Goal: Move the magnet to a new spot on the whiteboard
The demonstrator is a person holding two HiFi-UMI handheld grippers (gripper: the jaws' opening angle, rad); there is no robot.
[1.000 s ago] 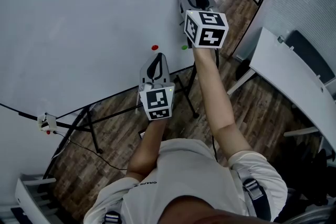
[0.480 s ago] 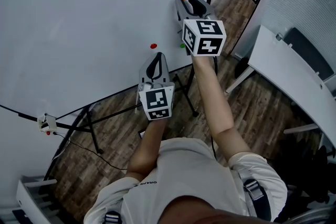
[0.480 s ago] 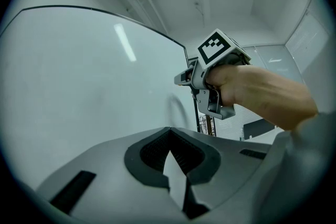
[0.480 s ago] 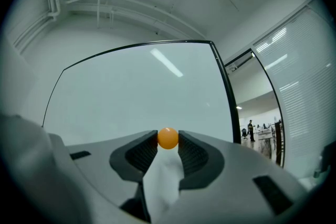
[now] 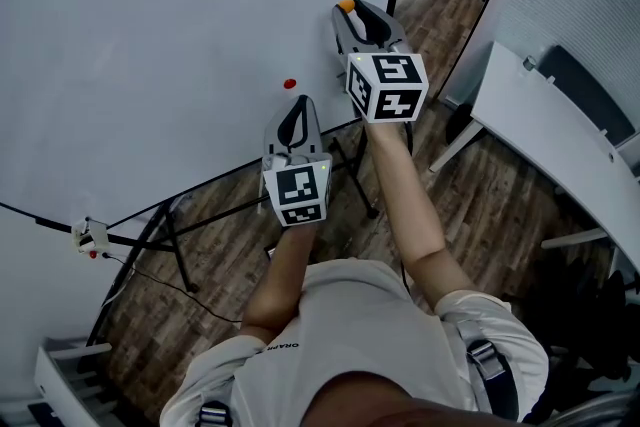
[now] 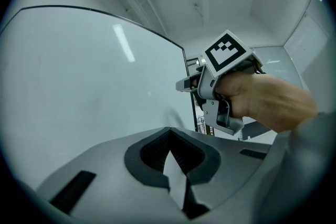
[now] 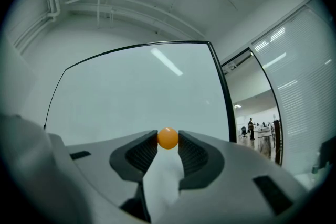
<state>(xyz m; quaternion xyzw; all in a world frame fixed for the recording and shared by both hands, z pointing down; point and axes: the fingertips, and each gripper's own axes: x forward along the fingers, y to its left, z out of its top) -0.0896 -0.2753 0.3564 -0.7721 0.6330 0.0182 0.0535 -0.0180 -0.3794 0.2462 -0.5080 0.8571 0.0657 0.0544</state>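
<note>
A small orange magnet sits pinched between the tips of my right gripper, which is shut on it. In the head view the orange magnet shows at the tip of the right gripper, held close to the whiteboard near its right edge. A red magnet sticks on the board to the lower left of it. My left gripper hangs lower, by the board's bottom edge, below the red magnet. In the left gripper view the left gripper is shut with nothing in it.
The whiteboard stands on a black frame with legs over a wooden floor. A white table and a dark chair stand to the right. A small clip with wires hangs at the board's lower left. A distant person stands beyond the doorway.
My right gripper has moved up and slightly left along the board with the orange magnet. A green magnet seen earlier beside its cube is now hidden. The left gripper has stayed put.
</note>
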